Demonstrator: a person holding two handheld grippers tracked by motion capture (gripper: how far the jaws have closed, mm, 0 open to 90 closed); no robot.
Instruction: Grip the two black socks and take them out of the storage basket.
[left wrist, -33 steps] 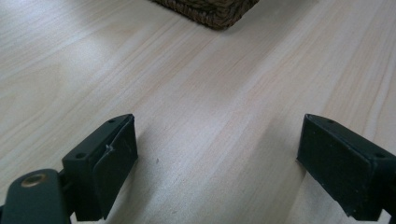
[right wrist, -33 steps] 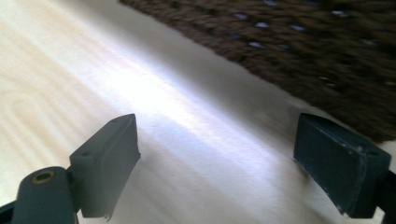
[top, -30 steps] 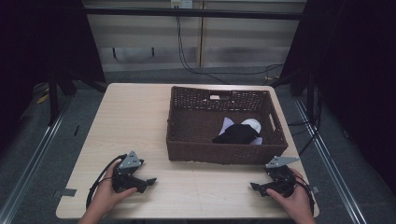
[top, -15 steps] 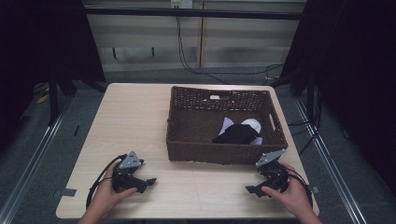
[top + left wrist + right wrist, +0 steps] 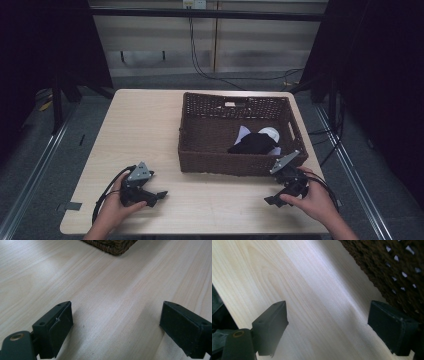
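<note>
- Wooden table (image 5: pixel 150 130) is standing on a grey floor (image 5: pixel 35 165).
- Cables (image 5: pixel 200 55) are hanging down the back wall (image 5: pixel 150 35).
- Metal rail (image 5: pixel 30 170) is running along the left.

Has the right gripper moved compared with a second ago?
Yes. In the high view the right gripper has shifted left and tilted, its grey plate now nearer the near right corner of the wicker basket; its jaws stand open.

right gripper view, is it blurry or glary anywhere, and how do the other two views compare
Right gripper view: a pale sheen runs across the table, and the basket weave is soft, with light through its gaps. Left gripper view: the jaws are sharp, the far basket corner blurs. High view: the table is evenly lit, the surroundings dark.
</note>
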